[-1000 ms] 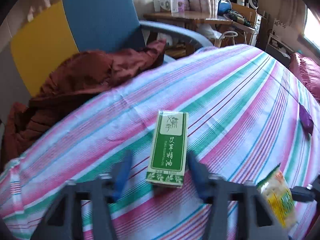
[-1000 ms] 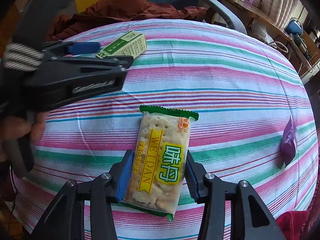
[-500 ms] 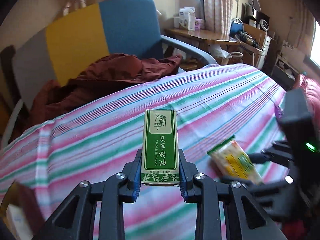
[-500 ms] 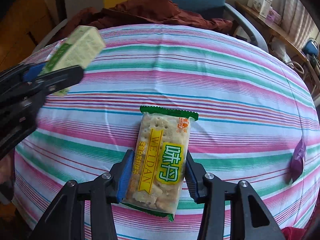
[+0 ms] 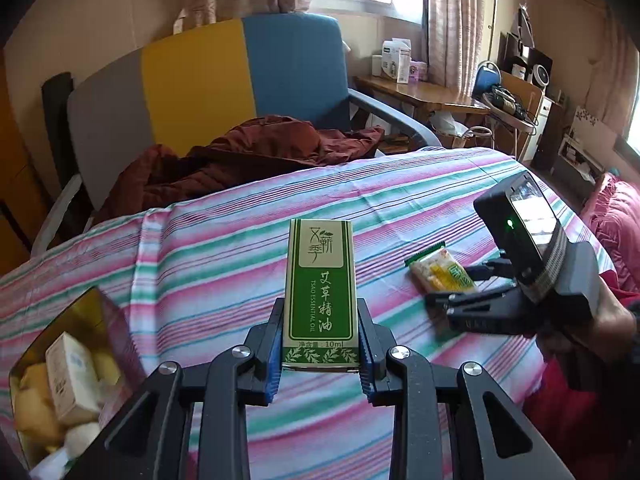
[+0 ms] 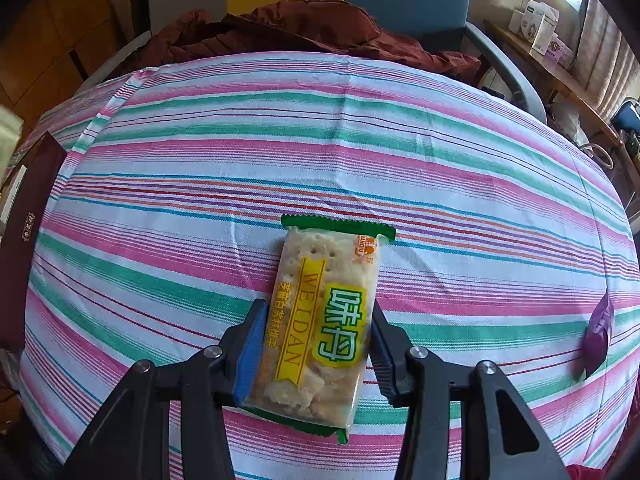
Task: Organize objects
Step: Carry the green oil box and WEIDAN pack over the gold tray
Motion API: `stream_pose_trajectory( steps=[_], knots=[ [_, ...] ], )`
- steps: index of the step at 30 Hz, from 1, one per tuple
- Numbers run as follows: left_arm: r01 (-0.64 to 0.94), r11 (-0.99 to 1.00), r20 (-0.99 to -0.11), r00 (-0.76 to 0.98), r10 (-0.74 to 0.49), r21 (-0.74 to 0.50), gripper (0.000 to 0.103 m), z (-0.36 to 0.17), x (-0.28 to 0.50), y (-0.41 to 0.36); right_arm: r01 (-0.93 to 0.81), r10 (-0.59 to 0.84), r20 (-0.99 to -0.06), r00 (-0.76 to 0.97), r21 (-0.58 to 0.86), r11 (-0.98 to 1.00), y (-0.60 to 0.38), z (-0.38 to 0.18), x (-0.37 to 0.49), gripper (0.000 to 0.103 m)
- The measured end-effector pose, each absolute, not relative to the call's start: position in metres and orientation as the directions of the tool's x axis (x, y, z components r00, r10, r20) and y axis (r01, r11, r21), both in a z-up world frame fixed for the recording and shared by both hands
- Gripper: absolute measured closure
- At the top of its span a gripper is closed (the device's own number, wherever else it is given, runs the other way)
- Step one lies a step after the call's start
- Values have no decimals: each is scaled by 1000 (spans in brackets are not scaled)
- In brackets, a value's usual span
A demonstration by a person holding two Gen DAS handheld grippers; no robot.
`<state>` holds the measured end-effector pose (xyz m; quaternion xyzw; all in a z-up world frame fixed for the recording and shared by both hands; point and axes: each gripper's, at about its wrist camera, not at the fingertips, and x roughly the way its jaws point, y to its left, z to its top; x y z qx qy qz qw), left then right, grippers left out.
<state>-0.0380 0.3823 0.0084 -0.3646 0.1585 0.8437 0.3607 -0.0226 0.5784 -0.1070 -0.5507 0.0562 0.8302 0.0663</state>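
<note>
Both jaws are closed on cargo: the left gripper (image 5: 320,344) clamps an upright green essential oil box (image 5: 320,292) lifted above the striped bedsheet (image 5: 420,188), and the right gripper (image 6: 316,350) pinches a Weidan cracker packet (image 6: 320,320) that seems to lie on the sheet. An open box (image 5: 68,364) at left already holds items; both pieces remain undelivered, and a purple object (image 6: 596,340) waits.
</note>
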Motion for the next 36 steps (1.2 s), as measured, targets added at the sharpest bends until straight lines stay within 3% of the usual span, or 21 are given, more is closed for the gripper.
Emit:
stream_pose_trajectory(
  steps=[15,36],
  knots=[
    [-657,-752,-718,-499,484,-50,72,16,-30,294,-158,18,-939,-344,39,-987,546,-98,-37,56],
    [-358,-927,-696,-637,333,-116,72,14,-31,93,174,-284,-818,-500,226,-958,346,-10,-42,56]
  ],
)
